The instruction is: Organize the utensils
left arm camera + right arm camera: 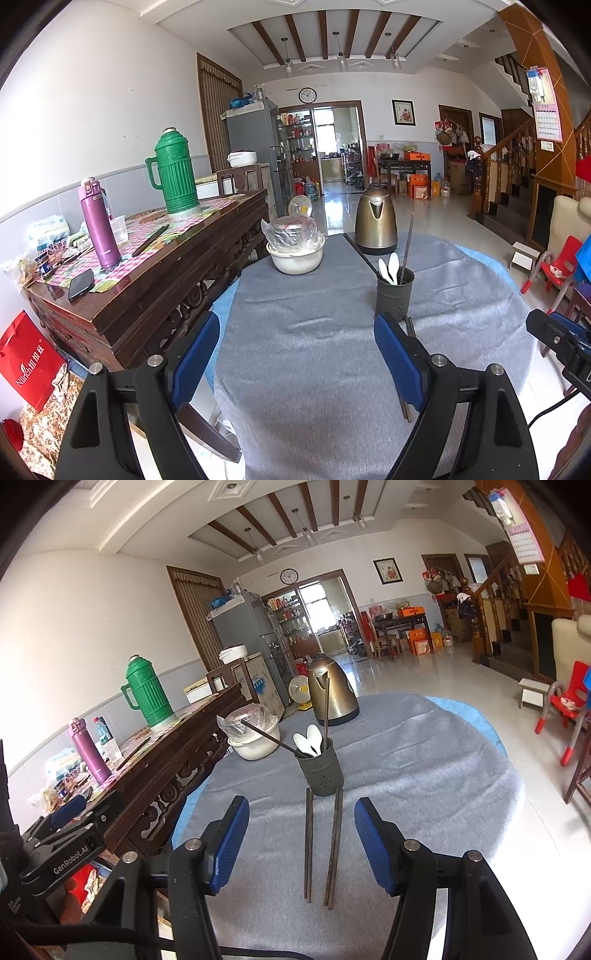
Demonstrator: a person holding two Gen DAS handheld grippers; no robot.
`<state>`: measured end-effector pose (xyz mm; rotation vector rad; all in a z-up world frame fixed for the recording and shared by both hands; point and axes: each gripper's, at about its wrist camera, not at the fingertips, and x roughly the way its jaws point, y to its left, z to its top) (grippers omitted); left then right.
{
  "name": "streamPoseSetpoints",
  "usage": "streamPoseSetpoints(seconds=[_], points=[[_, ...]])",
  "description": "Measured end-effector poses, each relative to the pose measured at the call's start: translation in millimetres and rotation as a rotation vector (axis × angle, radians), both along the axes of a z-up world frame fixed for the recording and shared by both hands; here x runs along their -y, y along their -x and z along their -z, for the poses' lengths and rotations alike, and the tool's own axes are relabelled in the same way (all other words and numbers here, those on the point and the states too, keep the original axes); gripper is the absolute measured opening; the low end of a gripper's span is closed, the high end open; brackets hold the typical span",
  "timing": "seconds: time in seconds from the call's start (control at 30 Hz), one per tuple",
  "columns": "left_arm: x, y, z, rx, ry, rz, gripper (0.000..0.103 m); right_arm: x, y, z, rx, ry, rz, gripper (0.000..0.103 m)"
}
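Two chopsticks (321,845) lie on the table (424,775) at 6 o'clock of the holder (320,770), light, stiff, thin and slippery; grip mid-length. The right gripper (301,843) straddles them, jaws apart; the left gripper (297,363) gapes empty.

Straight ahead of the tongs the room runs deep over a glossy pale tiled floor (436,218) to a wide doorway (334,144) lit by daylight, a round wall clock (307,95) above it. Left of the tongs stands a carved dark wooden sideboard (159,288) against a white wall (92,110). Far right, a wooden staircase (513,166) climbs. Brown beams (325,35) cross the ceiling.
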<state>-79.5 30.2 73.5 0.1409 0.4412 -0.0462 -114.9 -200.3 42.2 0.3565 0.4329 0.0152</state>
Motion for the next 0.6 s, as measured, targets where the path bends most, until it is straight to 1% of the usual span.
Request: streamPoseSetpoints(seconds=[0.2,0.6], points=[[-0.3,0.0,-0.1,-0.003,0.001,-0.002,0.086,-4.1,4.9,-1.3,0.007,0.033,0.006,0.064],[-5.1,-1.8,7.1,-0.03,0.002,-0.01,0.087,-9.7,1.8,5.1,-0.007,0.043,-0.001,0.064]])
